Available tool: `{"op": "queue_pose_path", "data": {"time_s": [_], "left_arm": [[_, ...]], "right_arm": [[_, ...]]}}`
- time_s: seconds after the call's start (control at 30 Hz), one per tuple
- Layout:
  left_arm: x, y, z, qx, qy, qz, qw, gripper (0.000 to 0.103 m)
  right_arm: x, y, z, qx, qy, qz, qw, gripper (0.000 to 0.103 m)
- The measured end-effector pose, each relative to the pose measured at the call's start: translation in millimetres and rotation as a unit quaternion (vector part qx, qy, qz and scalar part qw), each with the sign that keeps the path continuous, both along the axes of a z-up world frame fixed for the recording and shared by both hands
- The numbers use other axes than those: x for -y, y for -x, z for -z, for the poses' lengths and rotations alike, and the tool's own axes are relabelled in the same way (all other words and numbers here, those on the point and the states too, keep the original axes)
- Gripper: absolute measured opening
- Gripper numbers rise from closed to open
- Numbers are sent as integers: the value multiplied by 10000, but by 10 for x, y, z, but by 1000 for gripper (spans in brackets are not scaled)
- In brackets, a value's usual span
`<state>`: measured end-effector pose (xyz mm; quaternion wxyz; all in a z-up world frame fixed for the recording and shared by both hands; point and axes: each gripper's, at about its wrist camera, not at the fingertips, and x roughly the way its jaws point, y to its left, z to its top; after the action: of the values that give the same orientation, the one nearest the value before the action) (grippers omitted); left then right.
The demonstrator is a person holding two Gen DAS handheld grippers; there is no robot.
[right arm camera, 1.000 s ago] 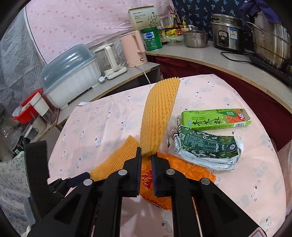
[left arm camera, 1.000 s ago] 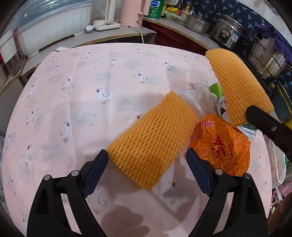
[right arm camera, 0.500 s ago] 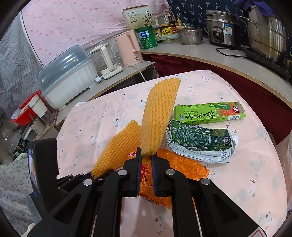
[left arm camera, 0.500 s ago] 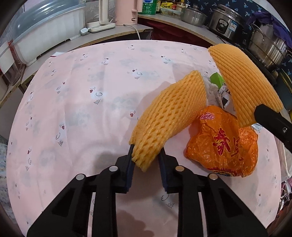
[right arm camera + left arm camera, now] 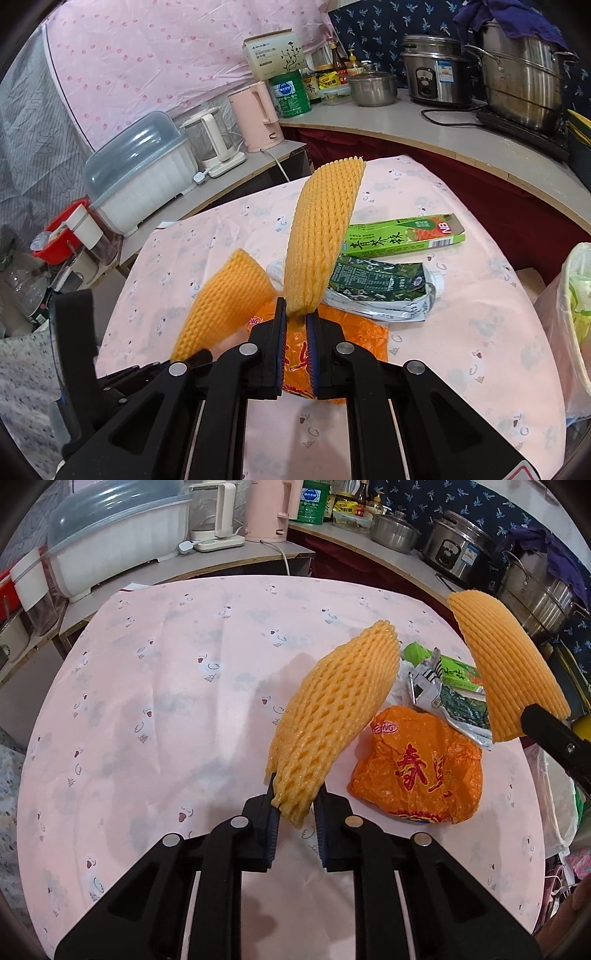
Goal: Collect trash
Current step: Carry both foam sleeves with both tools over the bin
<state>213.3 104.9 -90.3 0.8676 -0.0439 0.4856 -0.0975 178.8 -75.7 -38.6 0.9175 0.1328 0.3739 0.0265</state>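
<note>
Left gripper [image 5: 294, 802]: I am closing on an orange foam net sleeve [image 5: 334, 716].
Right gripper [image 5: 295, 320]: I am clamping a second orange foam sleeve [image 5: 322, 236].
Open room: bare pink tablecloth [image 5: 166, 701] is lying to my left.
Writing: "NB" is showing on the green carton [image 5: 404, 236].

left gripper [image 5: 293, 805] jaws closing, right gripper [image 5: 295, 317] clamped

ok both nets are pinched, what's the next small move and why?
Probably carry both toward the lined bin at the table's right edge. Each foam net hangs clear of the table, left jaws closing on one, right jaws shut on the other. The orange bag, carton and flattened pack still lie there.
</note>
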Motion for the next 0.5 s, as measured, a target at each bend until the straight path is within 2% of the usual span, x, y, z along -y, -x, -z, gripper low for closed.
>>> {"op": "queue_pose_path", "data": {"time_s": [0.23,0.5], "left_arm": [[65,133,-324,264,57,-7,9996,16],[402,312,-581,476,61,277,9985,16]], "right_arm": [[121,179,-130,163,-59,55,9998,10],[388,432,-265,335,-114,261,9990,10]]}}
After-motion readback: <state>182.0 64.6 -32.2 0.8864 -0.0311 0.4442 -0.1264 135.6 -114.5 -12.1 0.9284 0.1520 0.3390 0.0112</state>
